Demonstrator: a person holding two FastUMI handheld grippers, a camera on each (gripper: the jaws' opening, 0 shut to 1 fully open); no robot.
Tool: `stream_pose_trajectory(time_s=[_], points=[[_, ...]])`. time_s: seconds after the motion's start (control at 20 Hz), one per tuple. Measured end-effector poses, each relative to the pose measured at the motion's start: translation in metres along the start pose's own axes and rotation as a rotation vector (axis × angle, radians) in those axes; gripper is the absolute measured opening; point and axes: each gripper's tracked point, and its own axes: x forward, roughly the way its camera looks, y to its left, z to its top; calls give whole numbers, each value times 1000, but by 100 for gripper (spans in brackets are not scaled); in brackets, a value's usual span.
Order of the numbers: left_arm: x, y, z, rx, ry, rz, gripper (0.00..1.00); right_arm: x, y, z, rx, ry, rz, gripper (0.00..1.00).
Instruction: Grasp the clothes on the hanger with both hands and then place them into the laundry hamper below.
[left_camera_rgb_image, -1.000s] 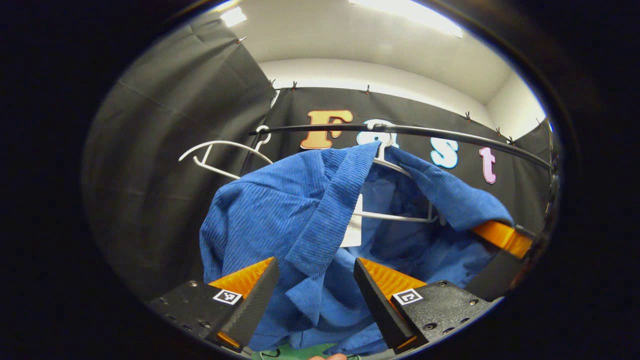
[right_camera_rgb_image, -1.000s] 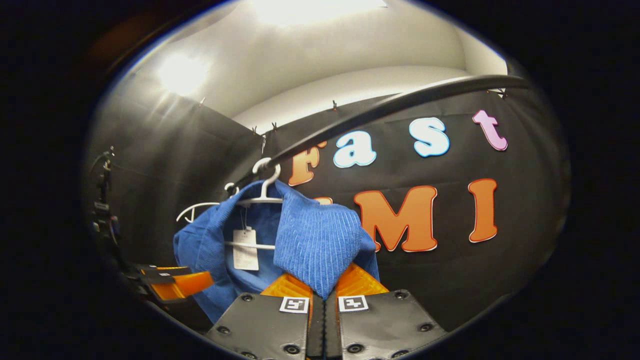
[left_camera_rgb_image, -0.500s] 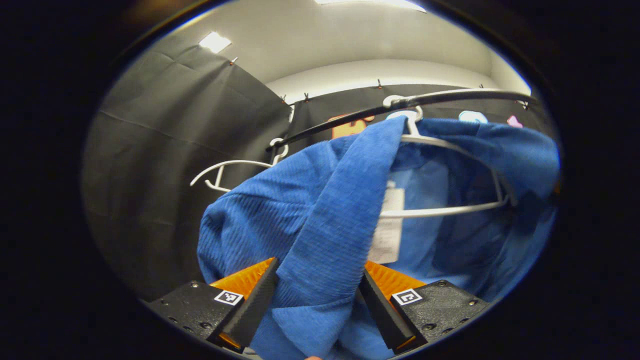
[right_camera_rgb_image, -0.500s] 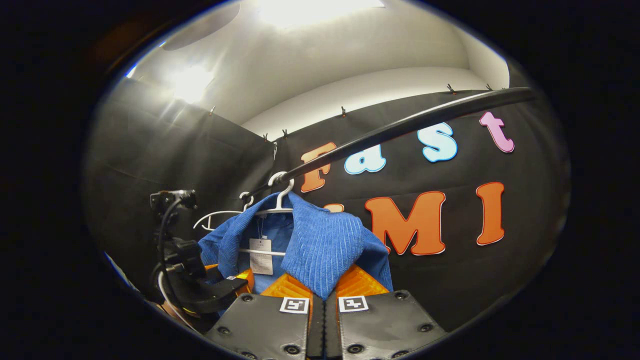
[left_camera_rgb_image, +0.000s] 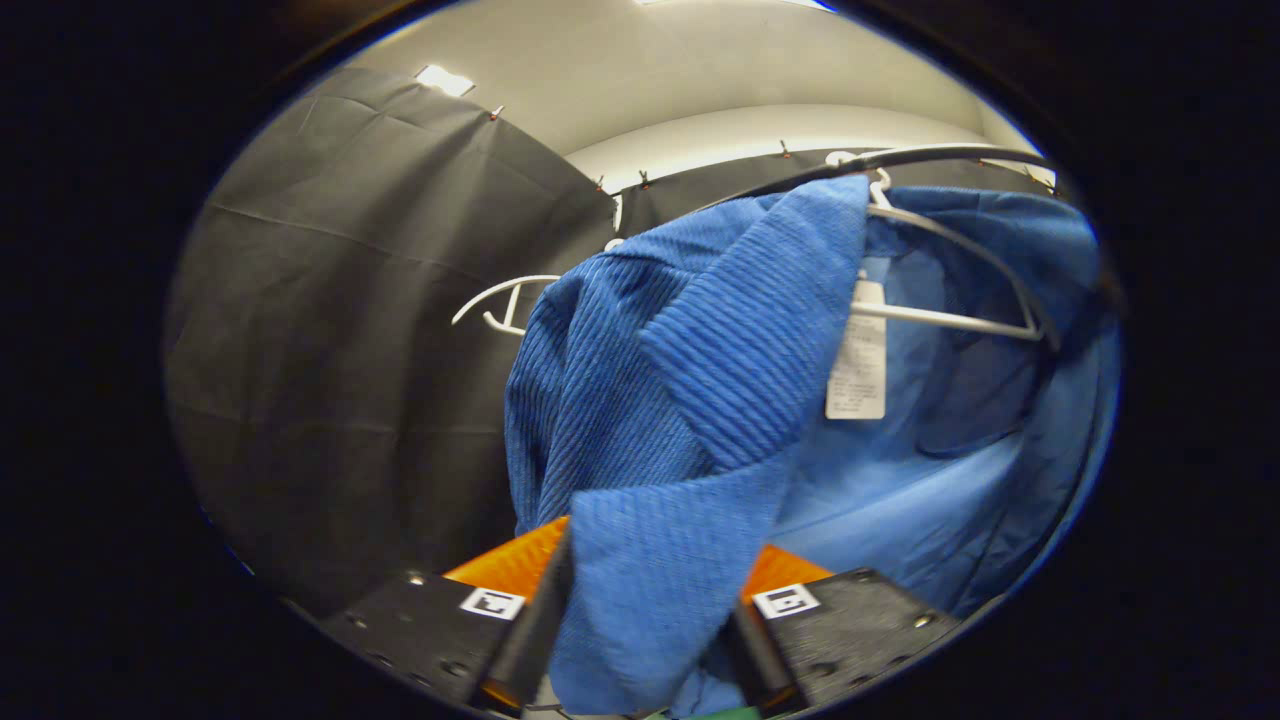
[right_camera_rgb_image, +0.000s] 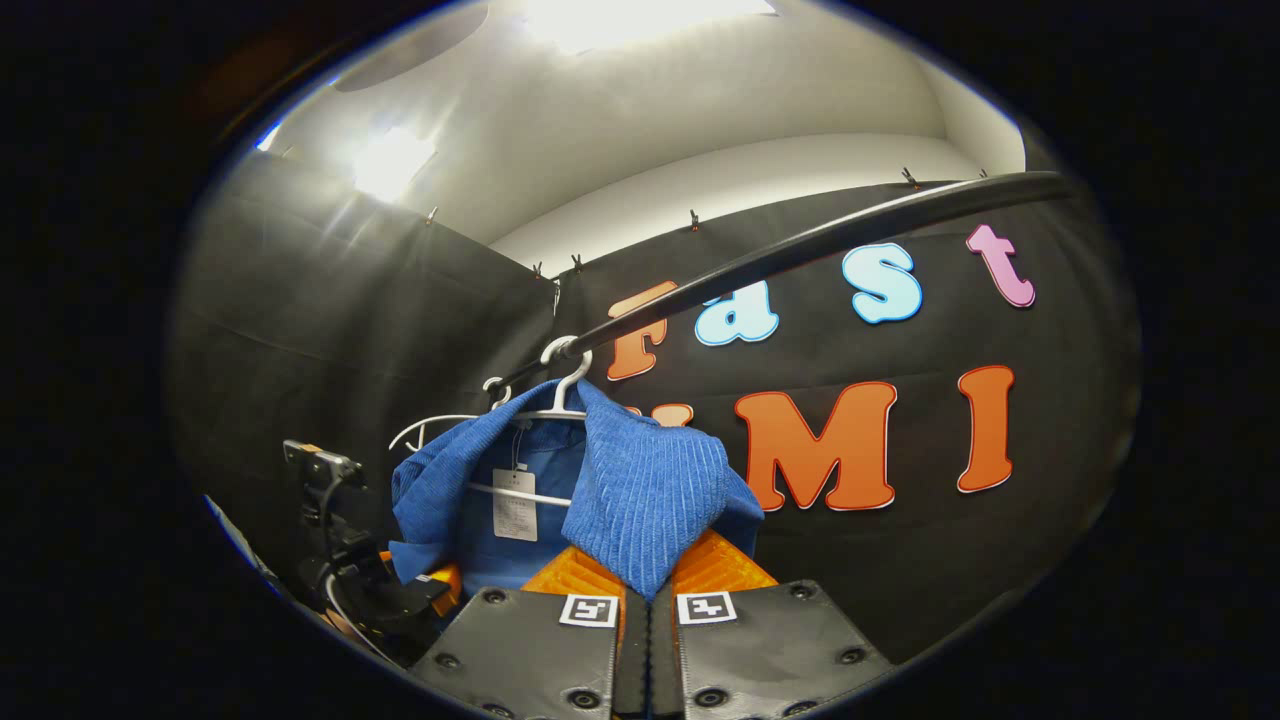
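A blue corduroy garment hangs on a white hanger from a black rail. In the left gripper view my left gripper is at the bottom, shut on a fold of the garment's front edge, and the cloth fills the space between both fingers. In the right gripper view the garment drapes toward me. My right gripper is shut on its other front edge. The left gripper also appears low at the left there, on the cloth. A white tag dangles inside the collar.
A second, bare white hanger hangs on the rail just left of the garment, and it also appears in the right gripper view. The rail runs up to the right. Black cloth walls stand close behind and to the left.
My left gripper has pushed closer to the garment and closed its fingers on the front fold. The right gripper has stayed shut on its edge and drifted slightly.
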Motion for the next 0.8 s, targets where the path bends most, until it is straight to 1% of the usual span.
stream_pose_trajectory(time_s=[0.1,0.15,0.2,0.3,0.4,0.5,0.55,0.65,0.8], points=[[-11,2,11,22,22,-55,45,1,1,-4,-5,9,-2,8],[-17,4,19,16,20,-82,29,1,2,-5,-9,11,-4,2],[-21,6,28,0,21,-108,12,0,2,-6,-11,12,-5,8],[-28,15,47,-43,19,-133,9,3,4,-8,-8,13,-2,8],[-31,31,73,-84,-2,-122,8,4,3,-8,-8,9,-12,8],[-29,43,108,-113,-54,-108,8,2,1,-5,-5,-9,-27,8],[-25,48,129,-111,-86,-106,8,3,0,-1,-2,-25,-36,8],[-14,55,162,-67,-129,-100,8,1,-4,8,2,-60,-51,8],[7,68,206,-7,-205,-47,8,5,-6,21,-13,-92,-57,8]])
